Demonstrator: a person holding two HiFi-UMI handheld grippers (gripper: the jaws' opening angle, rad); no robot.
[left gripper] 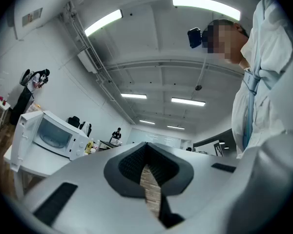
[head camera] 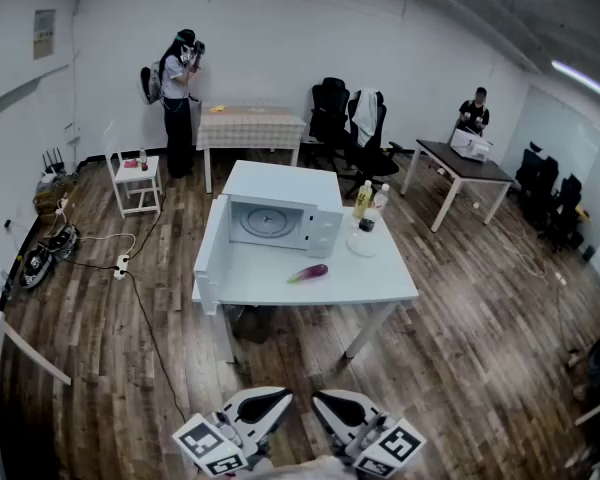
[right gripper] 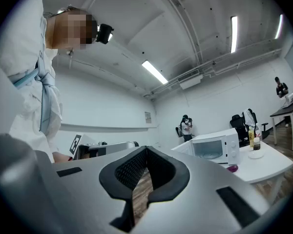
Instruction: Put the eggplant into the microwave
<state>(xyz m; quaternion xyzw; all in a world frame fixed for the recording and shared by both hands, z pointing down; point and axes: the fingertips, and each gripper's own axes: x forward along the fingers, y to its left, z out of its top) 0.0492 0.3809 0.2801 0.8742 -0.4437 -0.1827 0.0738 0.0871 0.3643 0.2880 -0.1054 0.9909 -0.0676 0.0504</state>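
A purple eggplant [head camera: 308, 273] lies on the white table [head camera: 380, 283], just in front of the white microwave [head camera: 280, 223], whose door [head camera: 212, 253] hangs wide open to the left. Both grippers are held low and close to the person's body, well short of the table. My left gripper [head camera: 285, 400] is shut and empty, its jaws meeting at the tip [left gripper: 146, 145]. My right gripper [head camera: 318, 400] is likewise shut with nothing in it [right gripper: 146, 150]. The right gripper view shows the microwave [right gripper: 215, 147] and the eggplant [right gripper: 232, 168] far off at the right.
Bottles [head camera: 363, 200] and a white plate [head camera: 362, 243] stand on the table right of the microwave. Cables and a power strip [head camera: 120, 265] lie on the wood floor at left. A person [head camera: 180, 88] stands by the far wall, another person [head camera: 473, 113] at a desk back right.
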